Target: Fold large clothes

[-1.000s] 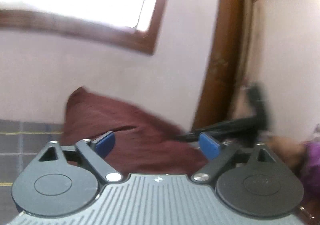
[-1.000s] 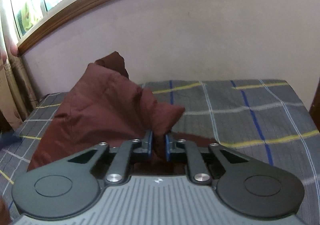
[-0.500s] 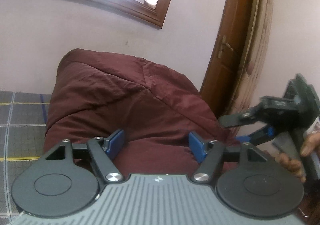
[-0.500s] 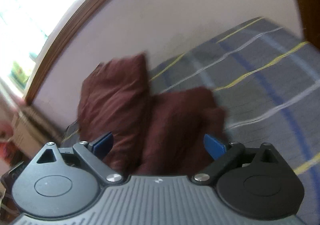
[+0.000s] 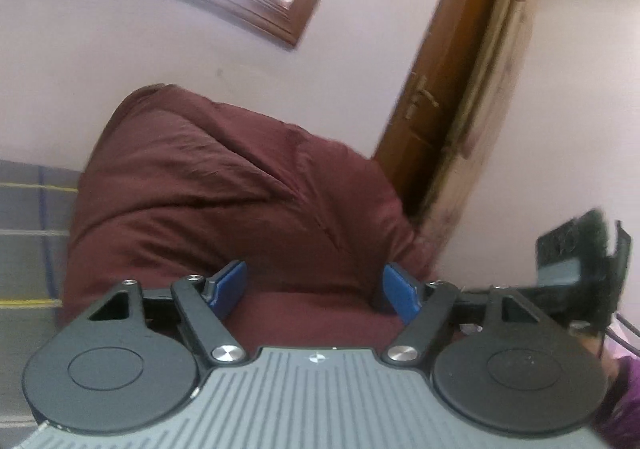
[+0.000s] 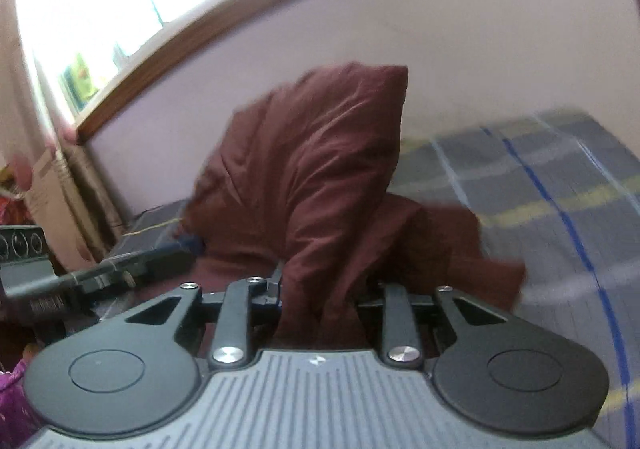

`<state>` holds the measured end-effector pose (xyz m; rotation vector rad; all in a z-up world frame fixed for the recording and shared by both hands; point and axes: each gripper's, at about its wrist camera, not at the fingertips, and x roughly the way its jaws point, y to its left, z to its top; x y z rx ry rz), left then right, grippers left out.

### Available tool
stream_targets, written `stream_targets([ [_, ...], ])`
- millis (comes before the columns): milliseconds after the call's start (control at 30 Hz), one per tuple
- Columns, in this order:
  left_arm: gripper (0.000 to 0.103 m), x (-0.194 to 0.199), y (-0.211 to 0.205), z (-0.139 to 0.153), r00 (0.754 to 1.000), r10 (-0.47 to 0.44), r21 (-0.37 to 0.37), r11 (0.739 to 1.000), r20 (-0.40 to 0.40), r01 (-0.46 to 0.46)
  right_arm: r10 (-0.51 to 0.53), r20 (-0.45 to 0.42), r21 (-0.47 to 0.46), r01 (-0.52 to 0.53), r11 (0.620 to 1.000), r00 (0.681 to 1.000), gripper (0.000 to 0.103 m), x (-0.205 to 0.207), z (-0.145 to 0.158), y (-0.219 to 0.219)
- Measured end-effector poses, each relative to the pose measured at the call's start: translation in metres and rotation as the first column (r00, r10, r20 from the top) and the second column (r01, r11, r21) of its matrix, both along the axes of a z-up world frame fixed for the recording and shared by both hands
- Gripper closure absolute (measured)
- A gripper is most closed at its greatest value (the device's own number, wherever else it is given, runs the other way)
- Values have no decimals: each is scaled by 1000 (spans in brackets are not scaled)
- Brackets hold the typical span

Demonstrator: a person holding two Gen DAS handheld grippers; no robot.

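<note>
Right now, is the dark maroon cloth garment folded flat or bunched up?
Bunched up. The maroon garment rises in a creased heap off the grey checked bedsheet, a fold bunched between the right gripper's fingers.

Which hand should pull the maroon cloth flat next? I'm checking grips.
Right. Its tongs have just closed around a bunch of the cloth, while the left tongs stand open with cloth loose between them.

Maroon garment (image 6: 320, 177), grey bedsheet (image 6: 560, 185) checked blue, yellow, white

Right hand-held gripper (image 6: 320, 289) newly closed on cloth (image 6: 312, 177)
</note>
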<state>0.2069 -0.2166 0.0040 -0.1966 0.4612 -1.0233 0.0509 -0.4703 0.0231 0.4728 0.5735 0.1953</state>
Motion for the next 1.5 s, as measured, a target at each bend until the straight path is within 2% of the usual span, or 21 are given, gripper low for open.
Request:
stream_targets([
  [100,28,-12,-19,-8,997,-13,75,997,70,8,-43,-4,104,44,994,999,77,-7,-20,-16],
  [133,28,-13,-23,-11,996,-15,90,996,84,8,-55,-13,173,56,983,998,76,-6,-27,-24],
  [167,28,-12,-26,-14,996,-20,101,995,91,11,-69,-26,256,74,964,997,74,-4,-39,-33],
  [267,28,-8,-26,-21,996,-30,103,994,78,22,-96,-52,389,109,915,994,69,-5,-60,-41],
  [367,28,-12,-27,-26,996,-43,109,993,78,34,-127,-67,443,144,885,990,69,-16,-71,-39],
  [467,22,-19,-30,-32,992,-69,144,988,107,53,-165,-78,460,183,869,983,70,-21,-83,-36],
  [533,21,-21,-36,-33,987,-66,185,982,147,38,-172,-103,502,201,841,980,70,-11,-95,-41],
  [667,18,-9,-36,-35,985,-34,211,977,167,-2,-135,-122,514,179,839,983,69,30,-95,-42],
  [733,16,1,-31,-35,989,-3,194,981,146,-26,-112,-114,510,155,846,987,67,52,-94,-40],
  [767,14,4,-29,-36,991,10,181,983,134,-35,-95,-100,480,131,868,990,66,64,-89,-38],
  [833,10,10,-26,-37,993,37,158,986,109,-54,-58,-59,352,75,933,997,65,83,-74,-30],
  [867,9,10,-27,-38,993,44,157,986,106,-60,-41,-46,309,53,949,998,64,90,-70,-29],
  [933,7,8,-31,-38,992,44,164,984,114,-62,-14,-49,356,30,934,999,65,100,-78,-39],
  [1033,4,2,-36,-39,992,22,176,984,120,-43,3,-36,475,15,880,999,66,92,-101,-58],
  [1200,3,-5,-40,-43,988,7,187,982,155,-36,-31,-44,488,49,871,999,64,83,-99,-60],
  [1267,3,-2,-39,-40,990,8,173,984,139,-32,-49,-65,460,73,885,997,60,82,-86,-57],
  [1333,3,-1,-37,-39,991,6,168,985,134,-29,-95,-62,373,112,921,994,57,77,-60,-56],
  [1400,3,-1,-35,-39,992,6,159,987,129,-27,-171,6,220,165,961,985,57,68,-20,-52],
  [1433,3,-1,-34,-39,992,6,157,987,130,-26,-192,46,164,182,970,980,57,64,-2,-50],
  [1500,3,-2,-32,-40,991,7,153,988,134,-27,-164,135,89,153,984,977,58,67,38,-38],
])
